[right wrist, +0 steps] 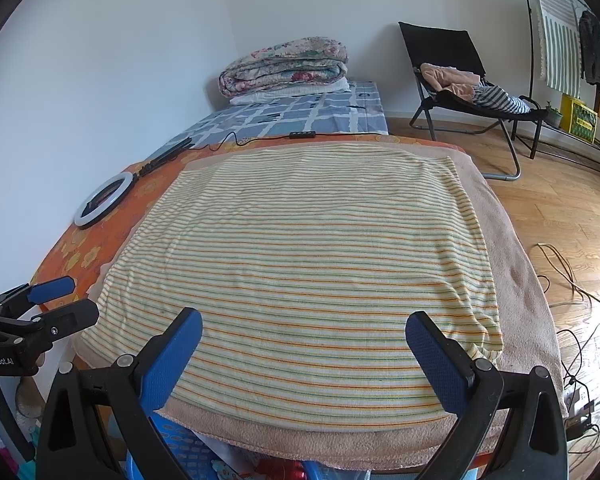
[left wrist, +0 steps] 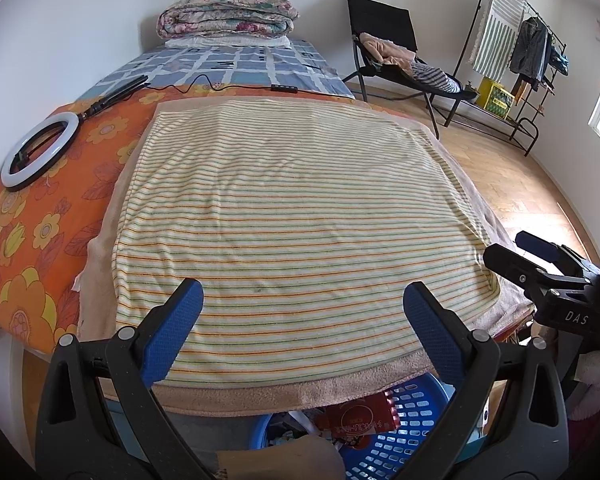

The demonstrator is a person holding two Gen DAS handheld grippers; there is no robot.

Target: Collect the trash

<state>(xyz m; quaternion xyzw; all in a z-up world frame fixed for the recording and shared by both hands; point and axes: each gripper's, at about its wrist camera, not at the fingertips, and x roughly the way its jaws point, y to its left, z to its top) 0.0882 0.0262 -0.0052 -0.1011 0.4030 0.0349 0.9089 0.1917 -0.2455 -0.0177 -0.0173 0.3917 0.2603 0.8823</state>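
My left gripper [left wrist: 303,286] is open, its blue pads spread wide above the near edge of a striped towel [left wrist: 292,208] with nothing between them. My right gripper [right wrist: 304,314] is open too, over the same towel [right wrist: 300,264], and holds nothing. Each gripper shows at the side of the other's view: the right gripper [left wrist: 504,245] and the left gripper [right wrist: 82,298]. Below the table edge stands a blue plastic basket [left wrist: 412,440], also seen as the basket [right wrist: 180,446]. In it lie a red packet [left wrist: 360,416] and other wrappers, partly hidden by the towel's overhang.
The striped towel lies on a peach towel [right wrist: 516,280] over an orange floral cloth [left wrist: 40,232]. A ring light [left wrist: 40,152] rests at the table's left. Beyond are a bed with a folded quilt [left wrist: 228,14], a black chair [left wrist: 384,40] with clothes, a clothes rack [left wrist: 516,40] and floor cables [right wrist: 572,280].
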